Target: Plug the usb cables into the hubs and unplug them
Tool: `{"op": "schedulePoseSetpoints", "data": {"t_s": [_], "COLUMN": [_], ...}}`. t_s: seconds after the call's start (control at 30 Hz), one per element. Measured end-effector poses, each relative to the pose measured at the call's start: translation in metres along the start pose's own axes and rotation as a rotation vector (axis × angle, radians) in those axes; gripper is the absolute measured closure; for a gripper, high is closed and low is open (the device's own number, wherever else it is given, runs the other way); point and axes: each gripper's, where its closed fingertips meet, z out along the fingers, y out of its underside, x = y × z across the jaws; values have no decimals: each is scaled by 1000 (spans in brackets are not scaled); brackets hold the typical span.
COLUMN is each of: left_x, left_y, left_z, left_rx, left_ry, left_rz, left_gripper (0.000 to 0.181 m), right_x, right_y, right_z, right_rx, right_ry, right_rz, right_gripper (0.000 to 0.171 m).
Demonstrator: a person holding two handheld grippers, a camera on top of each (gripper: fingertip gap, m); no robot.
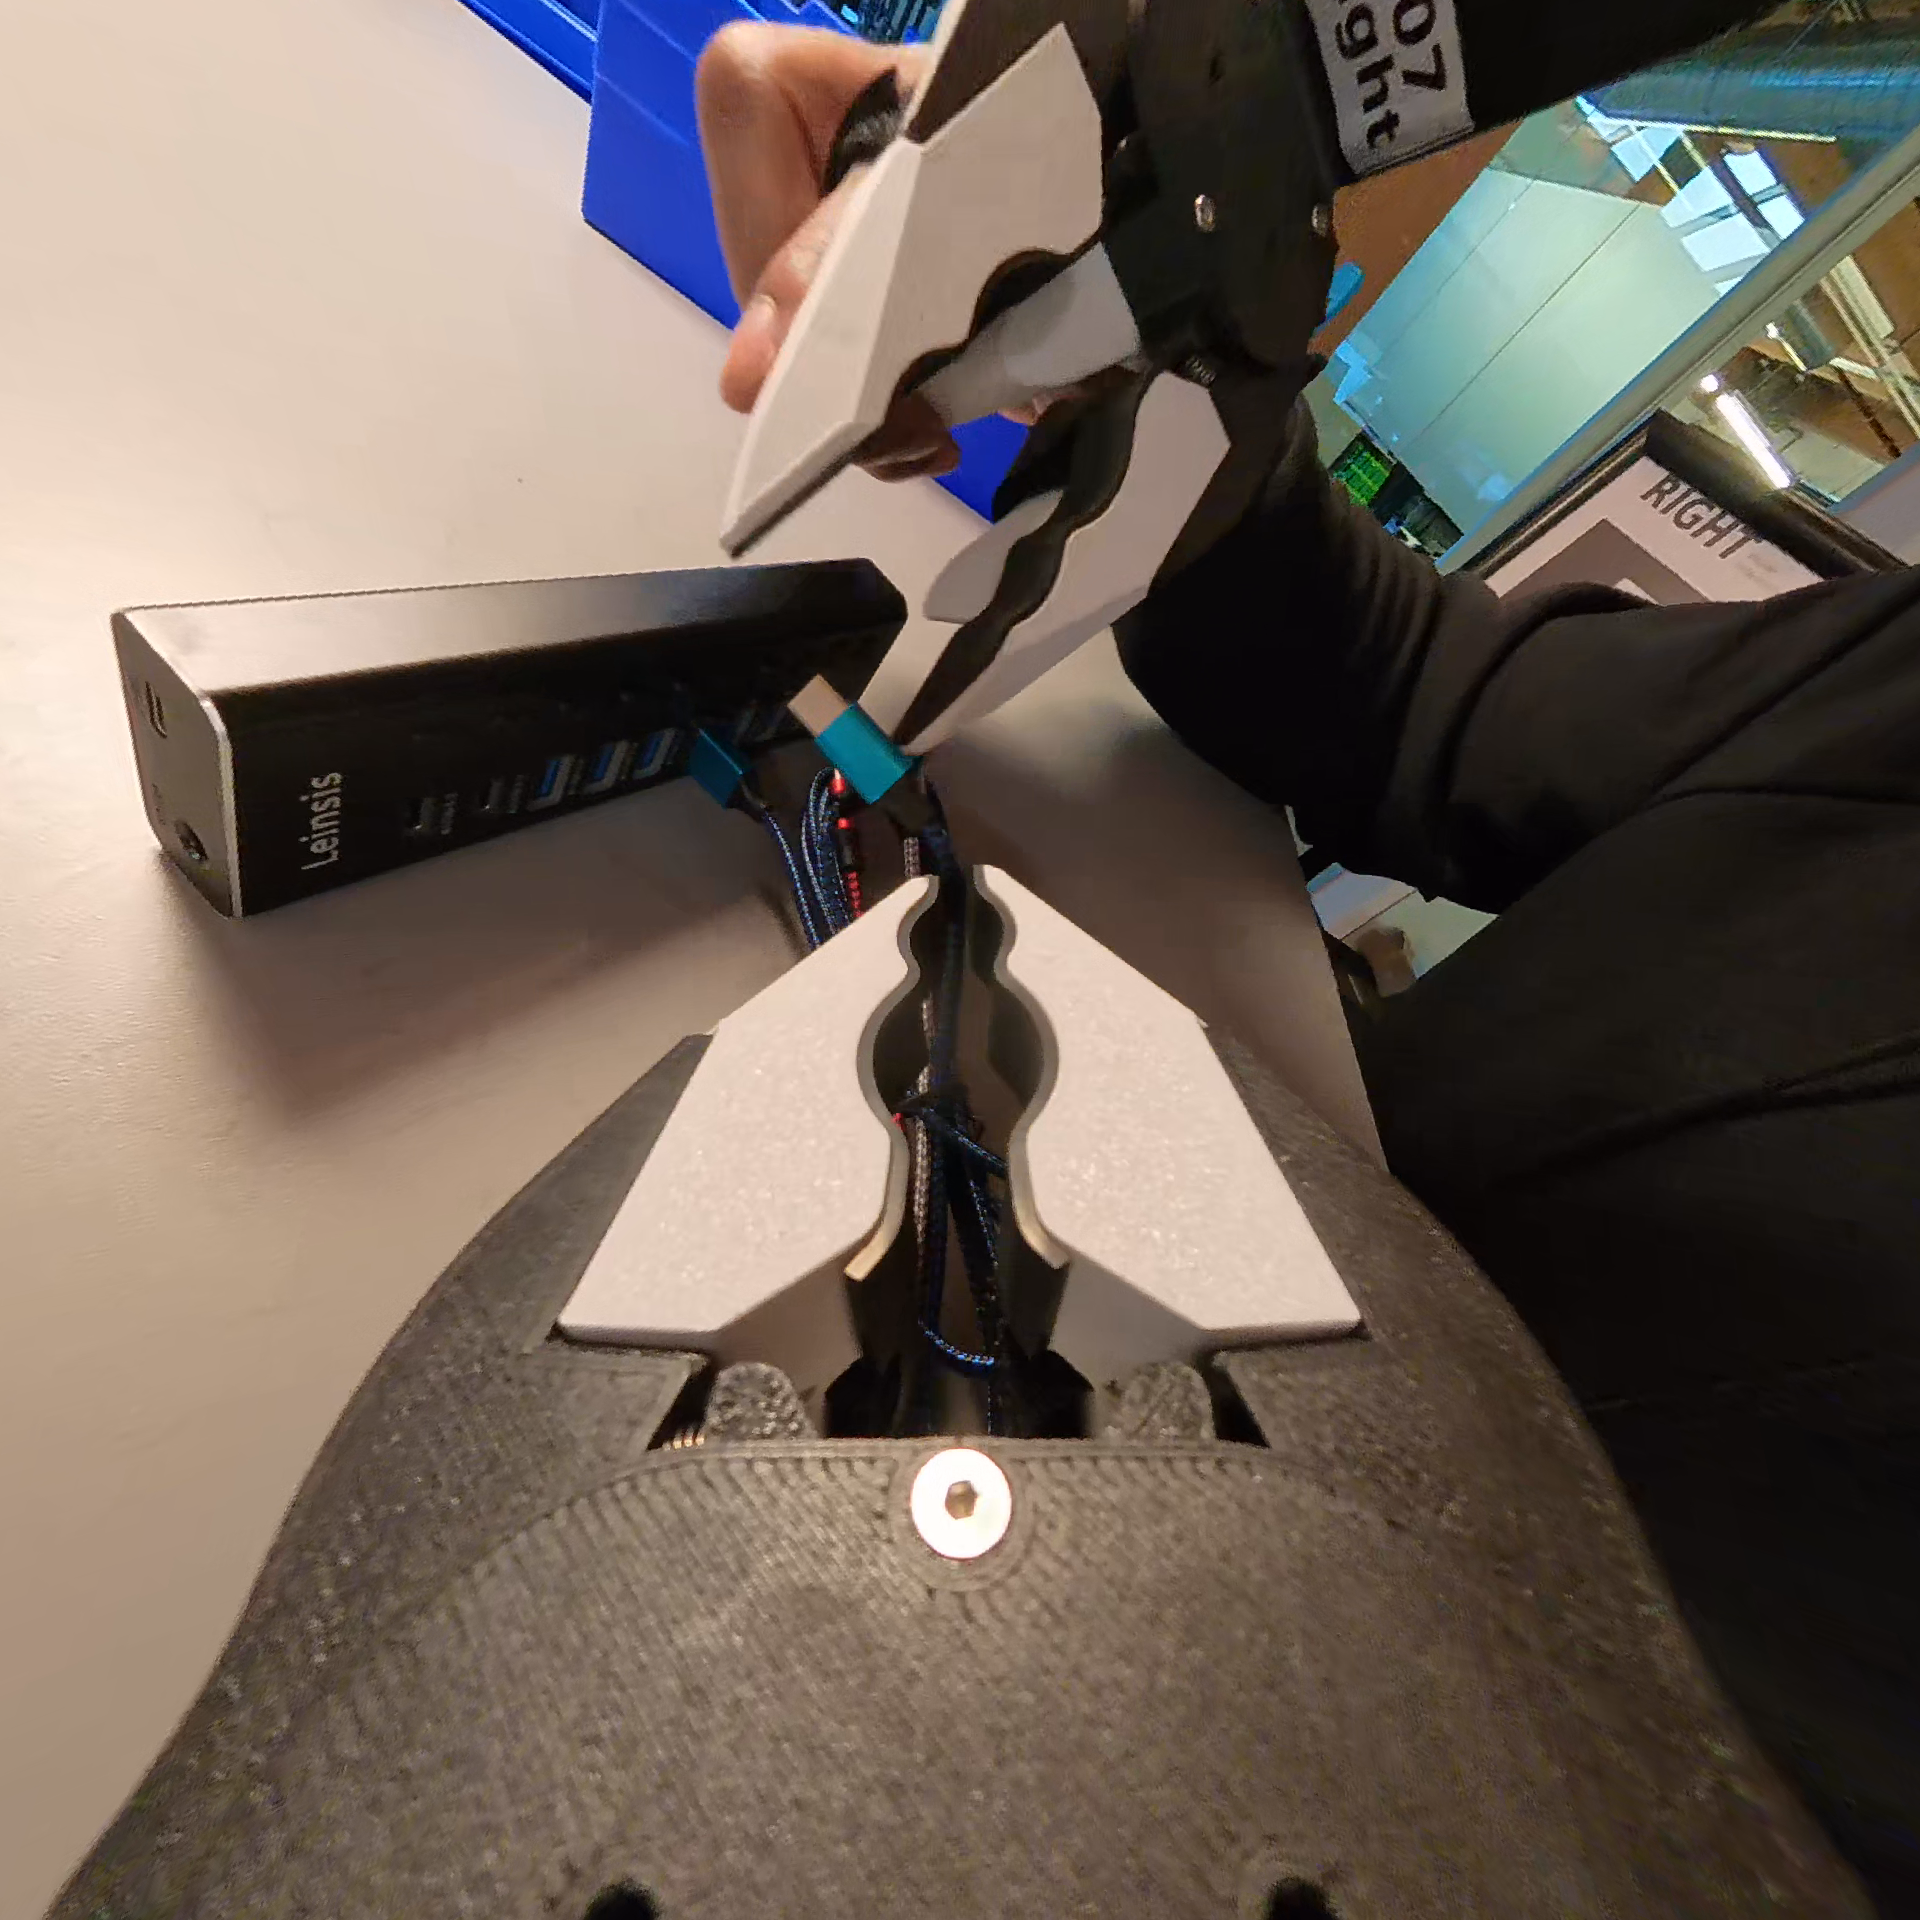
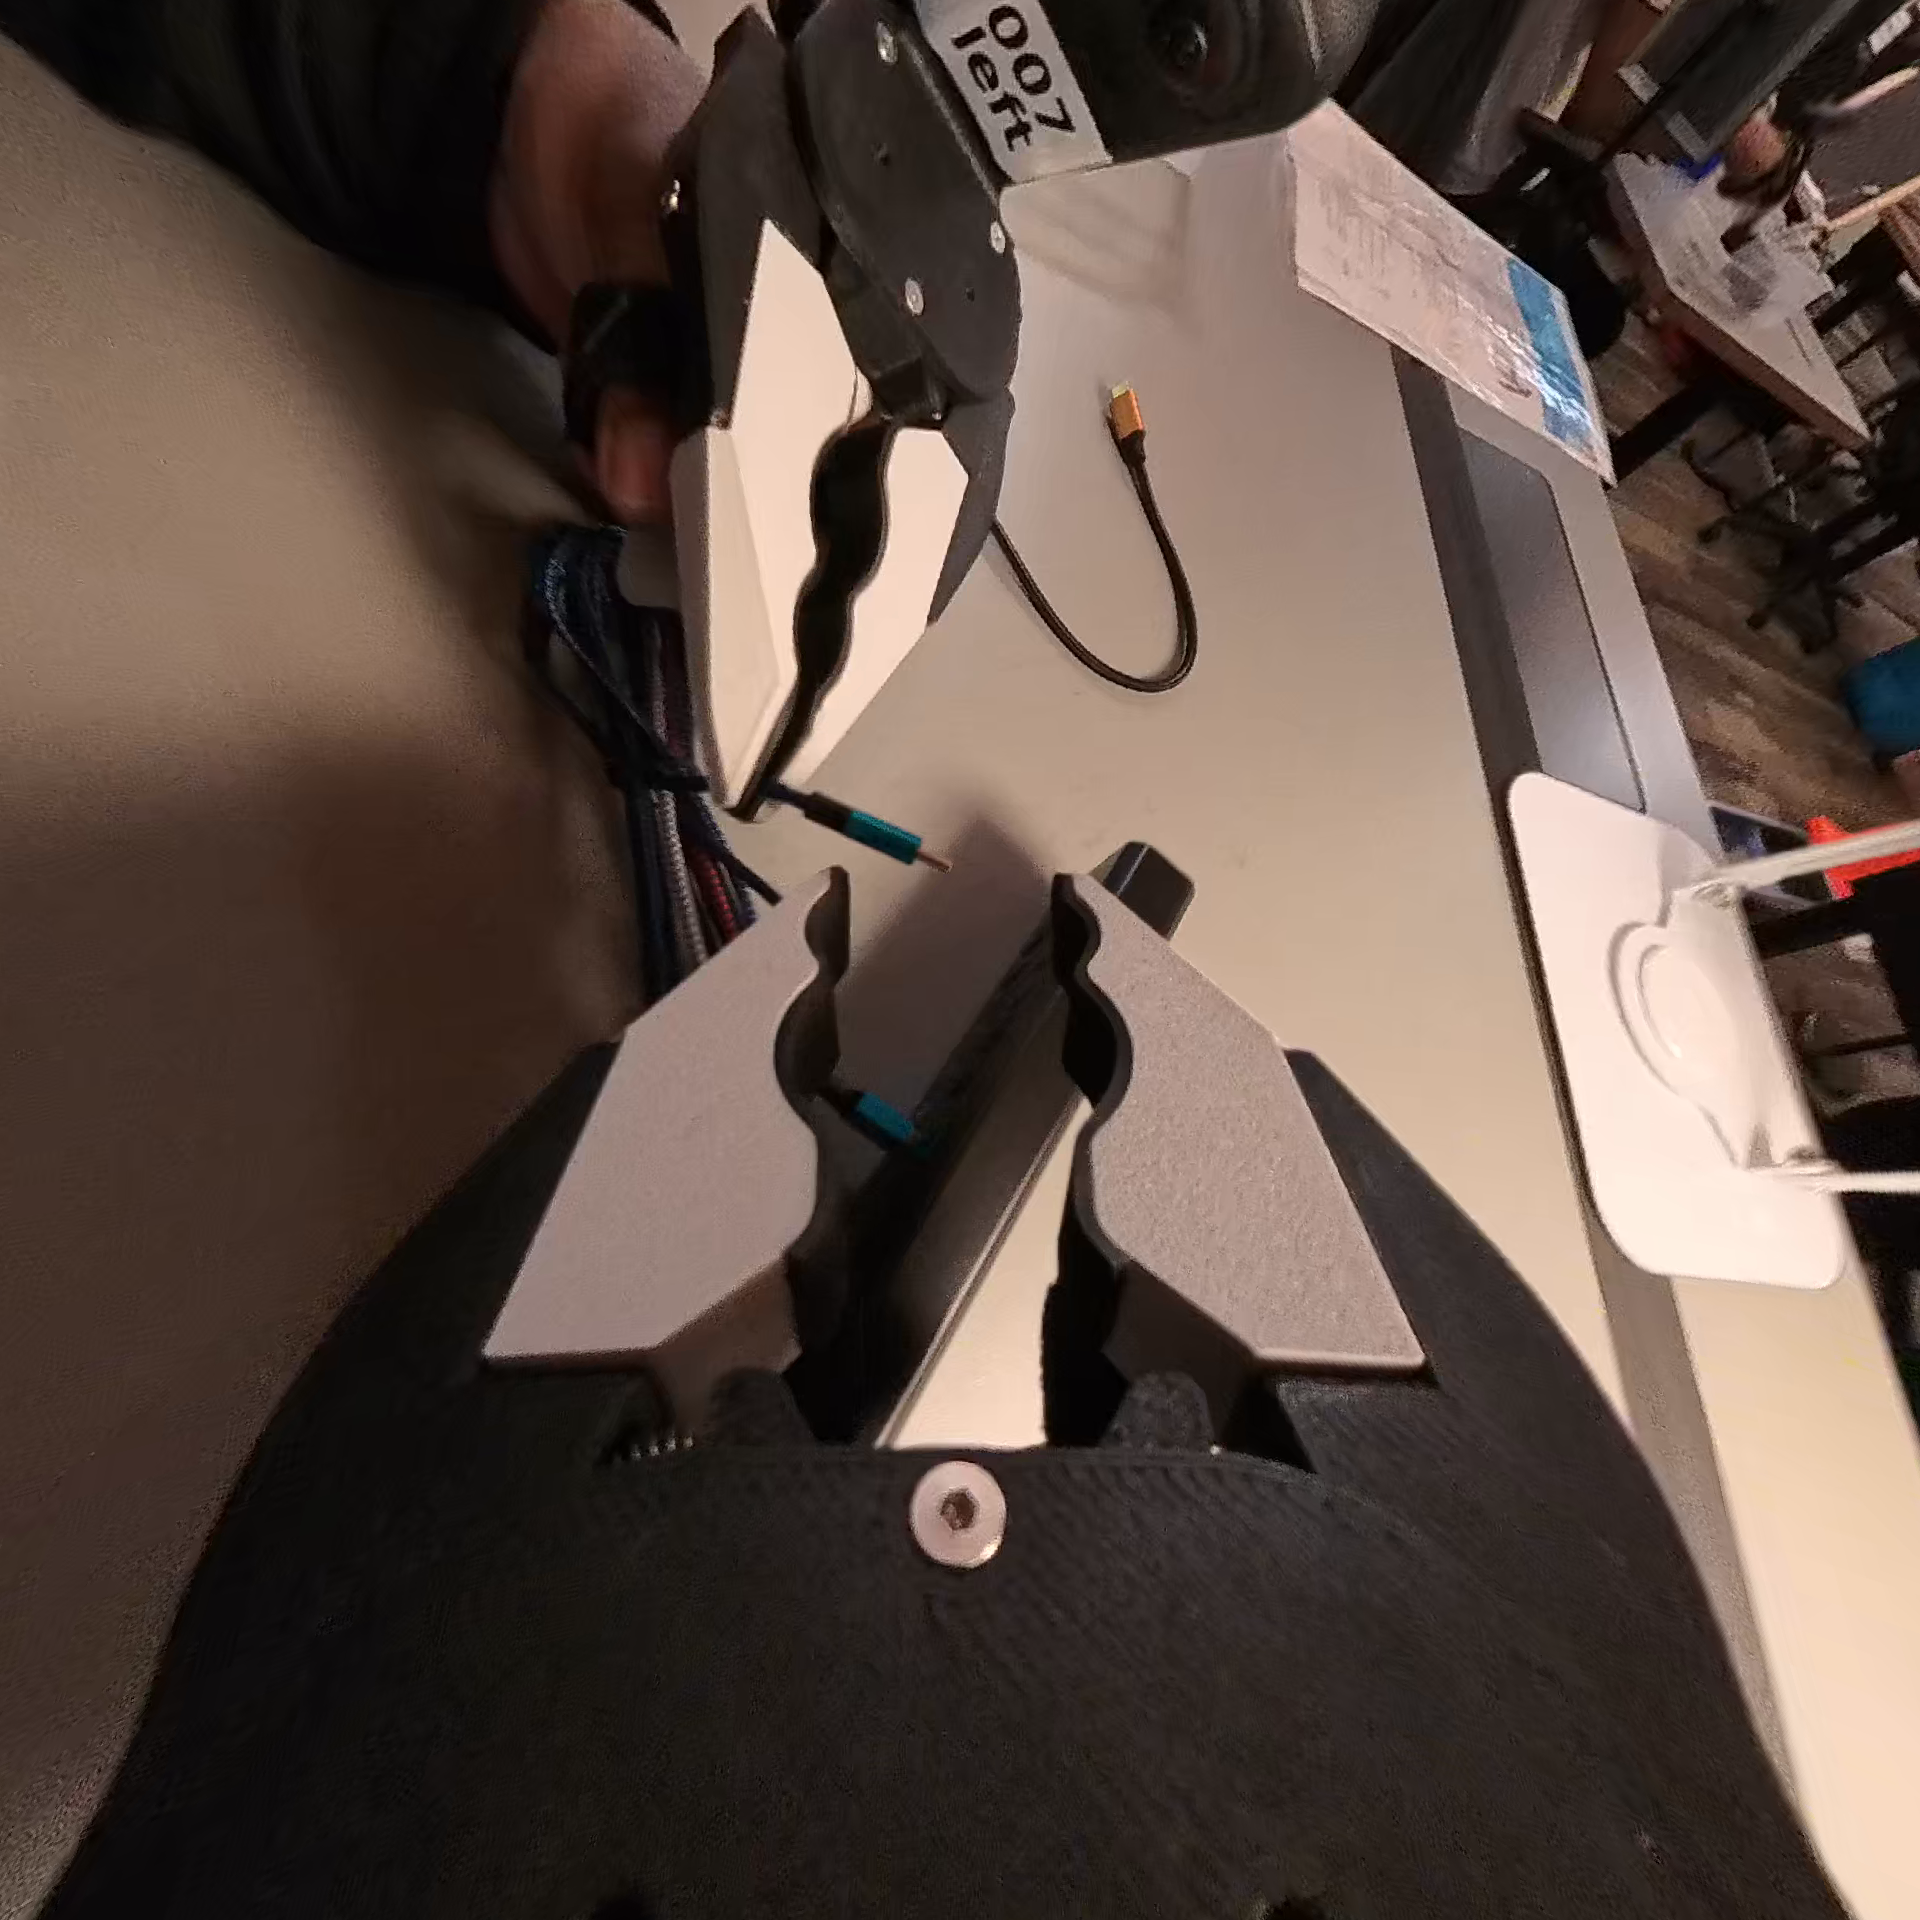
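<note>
Left gripper pinches braided cable behind free teal plug near hub; right gripper gapes empty; risk: plug swings off-port because cable flexes.

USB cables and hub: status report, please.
Left hand-held gripper shut on cable bundle. Right hand-held gripper open. One teal plug in hub, another teal plug free.
</note>
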Motion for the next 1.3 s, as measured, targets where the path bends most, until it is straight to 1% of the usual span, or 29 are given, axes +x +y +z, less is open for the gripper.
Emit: {"op": "schedulePoseSetpoints", "data": {"t_s": [0.07,0.2,0.27,0.33,0.53,0.57,0.67,0.73,0.77,0.83,0.9,0.97,1.03,1.3], "left_x": [0,0,0,0,-4,-7,-13,-19,-22,-26,-34,-33,-35,-45], "left_y": [0,-1,-1,0,0,-2,-10,-13,-12,-8,-6,-5,-3,-2], "left_z": [0,-1,0,-1,-3,-4,-9,-11,-11,-9,-10,-8,-8,-10], "left_rx": [3,4,4,4,1,10,37,28,10,-41,-78,-98,-119,-130], "left_ry": [9,19,22,22,13,-5,-72,-163,-211,-296,-403,-434,-463,-502], "left_rz": [-9,-22,-25,-33,-60,-57,-5,85,145,261,350,419,467,452], "left_gripper": [176,176,176,176,175,172,155,145,144,145,157,168,168,168], "right_x": [3,-1,-6,-8,-10,-10,-12,-12,-11,-9,-9,-7,-7,-5], "right_y": [-2,0,-3,-4,4,6,12,15,16,17,17,19,20,24], "right_z": [6,13,15,17,20,21,23,25,26,28,29,31,31,37], "right_rx": [-5,-52,-42,-40,-49,-54,-89,-119,-133,-155,-166,-187,-193,-233], "right_ry": [6,-14,-31,-35,-70,-79,-102,-108,-106,-104,-101,-91,-91,-79], "right_rz": [-63,-167,-179,-189,-134,-119,-83,-54,-39,-15,-4,-1,3,53], "right_gripper": [128,129,137,148,155,156,158,158,159,159,160,160,160,160]}}
